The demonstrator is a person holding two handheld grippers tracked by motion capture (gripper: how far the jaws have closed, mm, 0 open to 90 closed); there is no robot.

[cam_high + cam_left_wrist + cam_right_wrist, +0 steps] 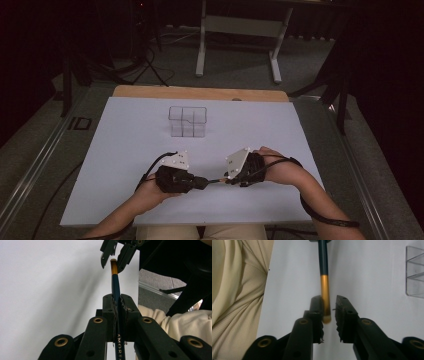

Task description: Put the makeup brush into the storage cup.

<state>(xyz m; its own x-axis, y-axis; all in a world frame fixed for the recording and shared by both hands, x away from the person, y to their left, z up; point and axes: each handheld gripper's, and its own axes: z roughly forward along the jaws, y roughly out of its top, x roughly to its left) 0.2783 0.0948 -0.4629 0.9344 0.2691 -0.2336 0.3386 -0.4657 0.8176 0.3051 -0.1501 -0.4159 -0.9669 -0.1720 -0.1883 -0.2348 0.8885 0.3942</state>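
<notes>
Left gripper (117,305): clamped on dark pen (115,287). Right gripper (329,305): jaws parted around its gold end, apparently released. Handover done; placing in clear organizer (187,121) beyond remains.

Colours on my table

I see a dark blue pencil (115,287) with a gold end, black grippers (215,180), a clear plastic organiser (188,121) and a pale lavender-white table (125,150).
</notes>
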